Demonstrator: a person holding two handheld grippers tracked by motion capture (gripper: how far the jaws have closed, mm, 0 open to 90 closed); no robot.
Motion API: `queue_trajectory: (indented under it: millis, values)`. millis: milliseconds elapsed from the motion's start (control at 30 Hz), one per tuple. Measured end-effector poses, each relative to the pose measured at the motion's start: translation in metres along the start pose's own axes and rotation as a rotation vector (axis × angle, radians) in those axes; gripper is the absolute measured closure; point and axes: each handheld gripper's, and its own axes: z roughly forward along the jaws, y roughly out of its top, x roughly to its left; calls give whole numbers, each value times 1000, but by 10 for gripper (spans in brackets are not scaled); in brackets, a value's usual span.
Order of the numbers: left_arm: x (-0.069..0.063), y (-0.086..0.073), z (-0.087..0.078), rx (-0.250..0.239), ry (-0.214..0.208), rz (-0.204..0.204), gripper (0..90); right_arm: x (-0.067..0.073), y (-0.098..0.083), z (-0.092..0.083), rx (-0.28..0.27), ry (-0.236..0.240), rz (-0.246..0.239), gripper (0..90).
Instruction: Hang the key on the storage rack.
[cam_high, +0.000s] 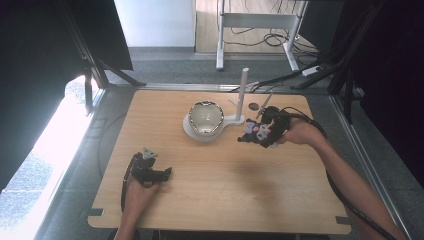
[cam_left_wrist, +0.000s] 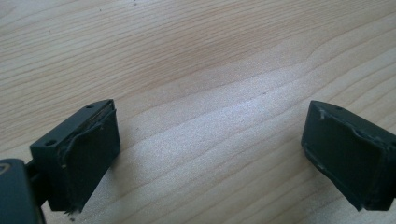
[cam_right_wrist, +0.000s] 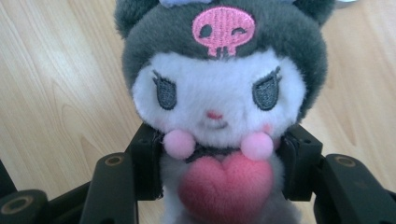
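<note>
A small plush toy with a grey hood, a pink skull patch, a white face and a pink heart fills the right gripper view. My right gripper is shut on its body, one black jaw at each side. From above, the right gripper hangs over the table with the plush toy just right of the shiny bowl. My left gripper rests near the table's front left. In its own view the left gripper stands open over bare wood.
The metal bowl sits on a white round base with a white upright post beside it, at the table's back middle. The wooden table has open room in front. Cables and a white frame lie on the floor behind.
</note>
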Motion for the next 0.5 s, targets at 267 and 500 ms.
queue_trajectory:
  millis: [267, 500]
  values:
    - [0, 0, 0, 0, -1, -1, 43, -22, 2, -23, -30, -28, 42, 440]
    - [0, 0, 0, 1, -2, -1, 43, -42, 5, -35, -46, -59, 73, 440]
